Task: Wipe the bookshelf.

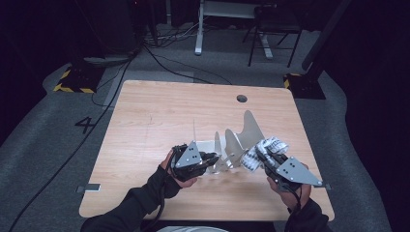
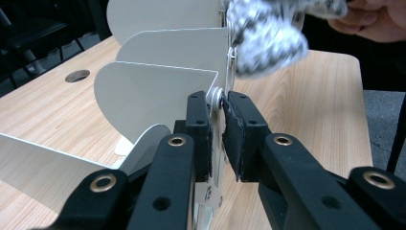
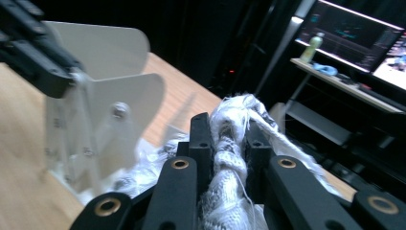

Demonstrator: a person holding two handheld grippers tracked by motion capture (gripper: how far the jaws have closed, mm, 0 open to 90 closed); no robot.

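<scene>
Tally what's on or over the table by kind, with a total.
White divider rack: 1
Black-and-white patterned cloth: 1
Hand-held grippers: 2, the left hand-held gripper and the right hand-held gripper
Total: 4

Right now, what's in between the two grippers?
In the high view, the white metal rack with upright fins stands between the left gripper and right gripper, which holds a patterned cloth.

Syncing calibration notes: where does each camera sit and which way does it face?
High view: above the person's side, looking forward and down at the table; forearms, both grippers.
Left gripper view: along the left gripper, jaws clamping the white rack.
Right gripper view: along the right gripper, jaws shut on the cloth.
Shared: rack and cloth.
</scene>
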